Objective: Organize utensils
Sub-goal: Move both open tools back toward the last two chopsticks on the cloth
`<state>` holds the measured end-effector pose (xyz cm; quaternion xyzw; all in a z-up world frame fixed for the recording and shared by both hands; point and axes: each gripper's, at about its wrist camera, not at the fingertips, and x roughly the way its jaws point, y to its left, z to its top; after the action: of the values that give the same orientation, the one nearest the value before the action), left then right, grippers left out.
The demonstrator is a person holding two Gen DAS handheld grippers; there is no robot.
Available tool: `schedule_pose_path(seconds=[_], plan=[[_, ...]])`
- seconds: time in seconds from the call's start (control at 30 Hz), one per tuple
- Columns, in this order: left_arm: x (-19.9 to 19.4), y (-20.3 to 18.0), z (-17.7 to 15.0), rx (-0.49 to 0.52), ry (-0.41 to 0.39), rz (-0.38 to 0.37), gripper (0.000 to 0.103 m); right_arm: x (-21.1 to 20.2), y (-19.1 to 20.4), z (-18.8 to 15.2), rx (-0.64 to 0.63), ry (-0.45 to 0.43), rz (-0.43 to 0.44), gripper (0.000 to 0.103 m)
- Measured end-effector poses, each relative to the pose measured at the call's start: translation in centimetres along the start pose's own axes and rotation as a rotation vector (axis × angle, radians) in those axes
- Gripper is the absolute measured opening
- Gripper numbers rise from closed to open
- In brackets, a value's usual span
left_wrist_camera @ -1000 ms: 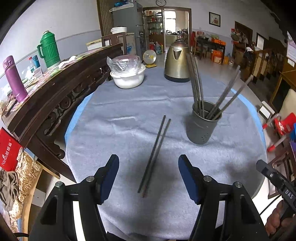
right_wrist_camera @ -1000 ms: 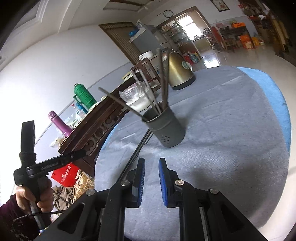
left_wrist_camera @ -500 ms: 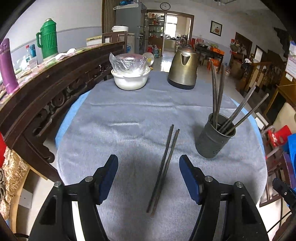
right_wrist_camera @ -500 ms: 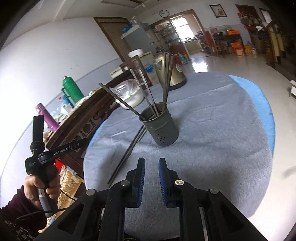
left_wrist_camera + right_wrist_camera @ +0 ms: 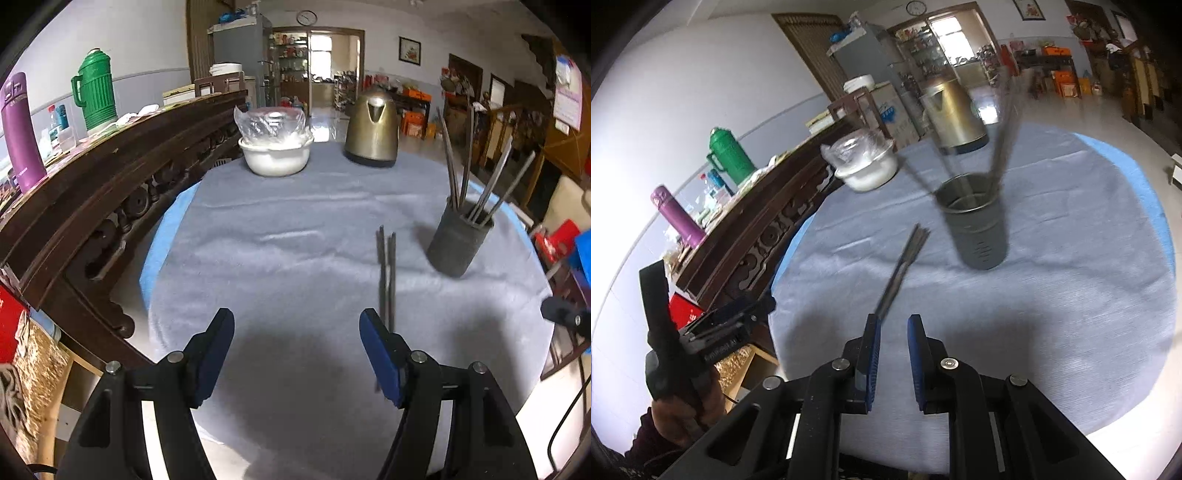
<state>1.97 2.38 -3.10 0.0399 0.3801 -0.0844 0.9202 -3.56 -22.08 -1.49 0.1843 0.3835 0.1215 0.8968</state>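
Note:
A pair of dark chopsticks lies flat on the grey cloth, its near end behind my left gripper's right finger. It also shows, blurred, in the right wrist view. A dark grey holder with several chopsticks standing in it sits right of the pair, also in the right wrist view. My left gripper is wide open and empty above the cloth's near part. My right gripper has its jaws nearly together with a narrow gap and holds nothing.
A white bowl covered in plastic and a brass kettle stand at the far side of the round table. A carved wooden sideboard with a green thermos and a purple bottle borders the left.
Both cameras have swung: the left gripper shifted left, so the chopsticks now sit by its right finger. The right gripper moved in over the table and looks down toward the holder.

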Motion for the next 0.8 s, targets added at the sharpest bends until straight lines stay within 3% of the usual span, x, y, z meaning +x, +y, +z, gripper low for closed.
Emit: schedule_pose_path(seconds=[0.17,0.3,0.63,0.8], plan=[[0.9,2.0,-0.2,0.050,0.052,0.031,0.071,2.1,3.2,0.0,-0.016,0.046,-0.019,0.019],[1.0,3.4,0.1,0.031,0.053,0.005,0.071,3.1,4.6,0.6,-0.005,0.047,-0.037,0.019],[1.6,4.7,1.3,0.063,0.038,0.010,0.071,6.9,5.0,2.0,0.013,0.062,-0.100,0.019],[2.2,4.8,1.5,0.077,0.049,0.017,0.071,9.6,4.0,2.1,0.027,0.085,-0.118,0.034]])
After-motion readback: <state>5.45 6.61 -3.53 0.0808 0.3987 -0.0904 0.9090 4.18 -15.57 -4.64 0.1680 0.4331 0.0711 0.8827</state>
